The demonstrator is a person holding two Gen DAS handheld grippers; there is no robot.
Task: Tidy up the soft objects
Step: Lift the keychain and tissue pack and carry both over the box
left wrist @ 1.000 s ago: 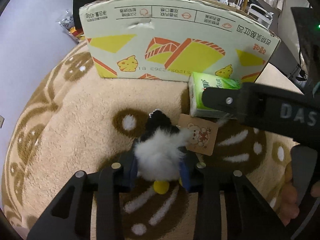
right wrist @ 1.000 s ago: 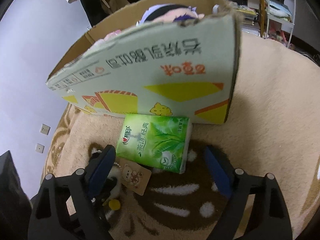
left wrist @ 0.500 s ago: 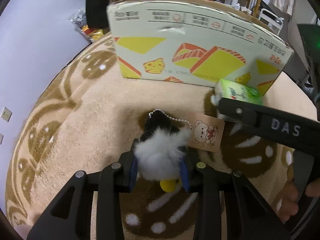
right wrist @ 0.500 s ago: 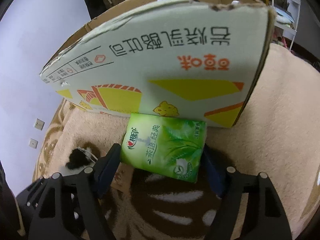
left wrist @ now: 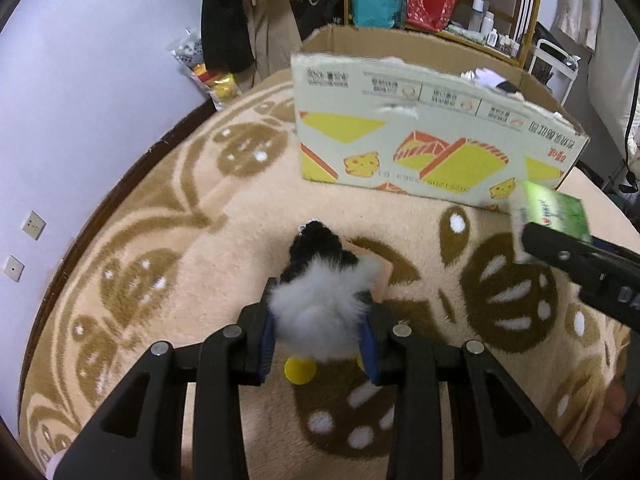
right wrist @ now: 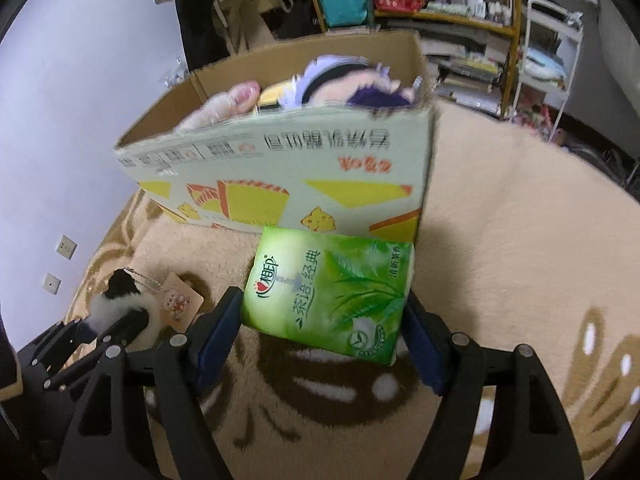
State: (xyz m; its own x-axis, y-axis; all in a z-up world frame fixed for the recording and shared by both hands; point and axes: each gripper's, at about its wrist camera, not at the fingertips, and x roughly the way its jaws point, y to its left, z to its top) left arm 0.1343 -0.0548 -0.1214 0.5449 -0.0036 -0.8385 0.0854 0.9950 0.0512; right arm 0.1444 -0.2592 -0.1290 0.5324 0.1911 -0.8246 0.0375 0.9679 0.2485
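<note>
My left gripper (left wrist: pixel 318 336) is shut on a black-and-white plush toy (left wrist: pixel 320 296) with a card tag (left wrist: pixel 380 280), held above the rug. It also shows in the right wrist view (right wrist: pixel 116 300). My right gripper (right wrist: pixel 324 320) is shut on a green tissue pack (right wrist: pixel 332 292), lifted off the rug in front of the cardboard box (right wrist: pixel 280 168). The pack also shows in the left wrist view (left wrist: pixel 552 212). The open box (left wrist: pixel 420 136) holds several plush toys (right wrist: pixel 332 84).
A beige rug with brown patterns (left wrist: pixel 160 248) covers the floor. A purple wall (left wrist: pixel 80 80) with outlets is at the left. Shelves and bags (right wrist: pixel 460 12) stand behind the box. A white cart (right wrist: pixel 552 40) is at the right.
Both grippers have risen and pulled back from the box. The plush toy and the tissue pack have lifted off the rug, and the box's inside has come into view.
</note>
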